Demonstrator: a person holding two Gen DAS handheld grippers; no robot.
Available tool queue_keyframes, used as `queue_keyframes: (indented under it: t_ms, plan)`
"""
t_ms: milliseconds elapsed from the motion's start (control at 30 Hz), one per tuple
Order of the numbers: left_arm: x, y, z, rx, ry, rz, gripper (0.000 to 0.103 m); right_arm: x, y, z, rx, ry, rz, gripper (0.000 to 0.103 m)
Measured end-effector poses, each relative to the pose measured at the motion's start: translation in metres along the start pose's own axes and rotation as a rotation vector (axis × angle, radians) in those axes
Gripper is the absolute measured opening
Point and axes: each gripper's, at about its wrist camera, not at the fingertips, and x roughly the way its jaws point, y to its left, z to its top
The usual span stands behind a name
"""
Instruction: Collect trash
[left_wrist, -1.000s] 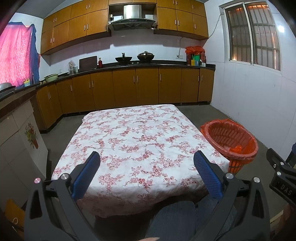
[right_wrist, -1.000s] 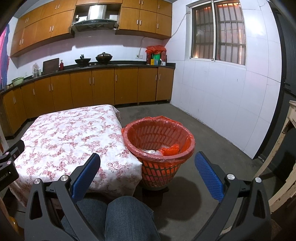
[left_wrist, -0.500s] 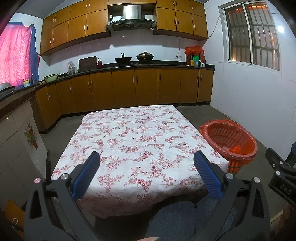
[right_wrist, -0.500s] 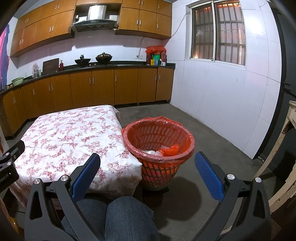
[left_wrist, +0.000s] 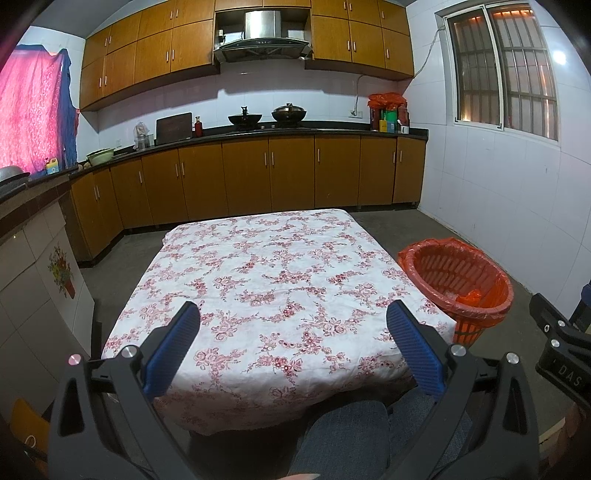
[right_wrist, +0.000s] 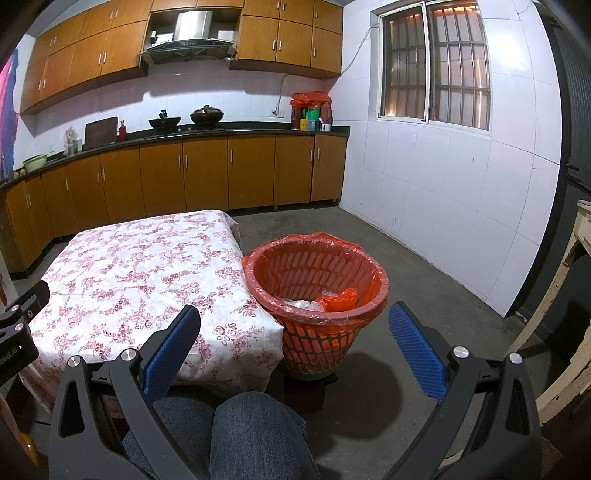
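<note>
Already the trash (right_wrist: 334, 300) lies inside the orange-lined basket (right_wrist: 317, 334), which stands upright on the floor just beside the table (left_wrist: 280, 280) corner, mouth up; the crumpled pieces have no clear long axis. No loose trash shows on the flowered cloth, so the collecting looks finished or nearly so. Both the left tongs (left_wrist: 293, 325) and the right tongs (right_wrist: 293, 325) are spread wide, holding nothing. One risk, as a judgement: the light basket could tip if a tong or the knee (right_wrist: 255, 435) knocks its rim, and the liner could slip
</note>
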Motion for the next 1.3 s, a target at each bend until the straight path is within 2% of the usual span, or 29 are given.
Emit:
queue_keyframes:
  t_ms: [1300]
  plan:
    - [0.0036, -0.0039, -0.0017, -0.002, 0.006, -0.011, 0.099, 0.0001, -0.0019, 0.0006, -0.001, 0.001, 0.001, 0.101]
